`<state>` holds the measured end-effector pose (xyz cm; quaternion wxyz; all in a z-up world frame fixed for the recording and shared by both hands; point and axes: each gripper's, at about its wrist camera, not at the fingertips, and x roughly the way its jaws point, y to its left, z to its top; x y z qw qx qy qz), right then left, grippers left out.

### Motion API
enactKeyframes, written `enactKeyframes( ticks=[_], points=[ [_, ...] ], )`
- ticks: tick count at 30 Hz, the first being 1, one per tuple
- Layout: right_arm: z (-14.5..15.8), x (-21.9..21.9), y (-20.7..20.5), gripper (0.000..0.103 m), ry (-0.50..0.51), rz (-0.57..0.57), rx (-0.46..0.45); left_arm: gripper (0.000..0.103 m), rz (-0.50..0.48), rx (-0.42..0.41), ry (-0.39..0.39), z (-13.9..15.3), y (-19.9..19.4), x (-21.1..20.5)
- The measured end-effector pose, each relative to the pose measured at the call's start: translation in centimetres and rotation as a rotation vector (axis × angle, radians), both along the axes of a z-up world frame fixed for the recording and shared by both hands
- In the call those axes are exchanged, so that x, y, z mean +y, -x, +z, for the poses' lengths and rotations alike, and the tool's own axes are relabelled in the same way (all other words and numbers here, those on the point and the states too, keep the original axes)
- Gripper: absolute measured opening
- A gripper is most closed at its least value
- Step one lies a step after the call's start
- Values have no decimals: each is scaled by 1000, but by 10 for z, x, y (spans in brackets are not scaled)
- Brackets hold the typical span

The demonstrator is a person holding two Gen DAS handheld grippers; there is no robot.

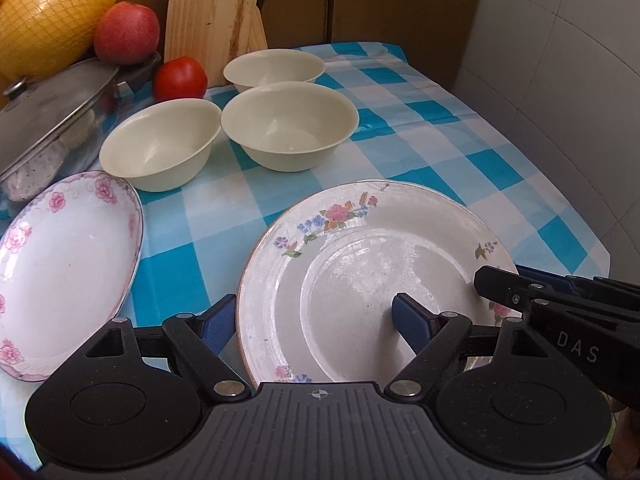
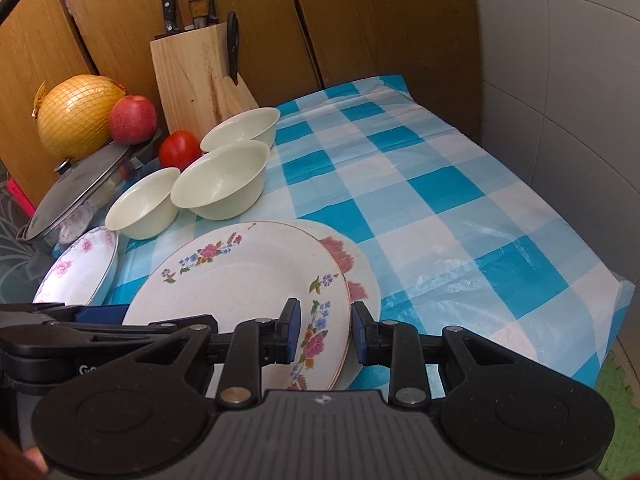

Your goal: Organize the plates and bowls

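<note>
Ceramic, white, round: a flower-sprigged plate [image 2: 240,280] is catalogued as pinched by its near rim in the right gripper [image 2: 325,332], whose jaws are drawn narrow with the rim between the pads; firm contact is judged likely but not plainly shown. Directly beneath and just beyond that gripper, a second white plate with a red-pink scalloped border [image 2: 360,268] is partly covered by the first. The left gripper [image 1: 316,320] is spread wide and holds nothing, one finger outside the flowered plate's rim, the other above its well. Ahead and to the left of the left gripper, an oval white dish with pink blossoms [image 1: 68,260] is noted; farther ahead, three cream plastic-looking bowls [image 1: 288,124] are grouped closely on the blue-and-white checked tablecloth [image 2: 460,220]. Hazards judged: a glazed rim held at one edge only could pivot or slip from the pads; the scalloped plate could be dragged or chipped if the upper plate is slid, not lifted; the left finger could be knocked against the rim; the slick cloth could be pulled along.
</note>
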<state>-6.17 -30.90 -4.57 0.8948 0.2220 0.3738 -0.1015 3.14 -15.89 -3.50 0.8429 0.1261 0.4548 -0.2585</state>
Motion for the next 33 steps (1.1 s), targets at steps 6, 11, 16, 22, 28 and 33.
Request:
enactKeyframes(
  ticks=[6,11,16,22,28,33],
  points=[
    [-1,0,-6,26,62,-20,-4,87,-4,17,10,-3,-6,-7],
    [-1,-3,-12,26,108,-50,-13,83,-31,-34,-22,-2,-2,-16],
    [7,-4,-14,26,154,-80,-59,85,-36,-45,-17,0,-3,-17],
    [4,0,-17,26,135,-61,-47,85,-33,-75,-34,2,-2,-15],
    [6,3,-15,26,134,-60,-65,86,-28,-94,-47,3,-1,-13],
    [6,0,-14,26,127,-75,-63,86,-45,-55,-44,-2,-3,-14]
  ],
)
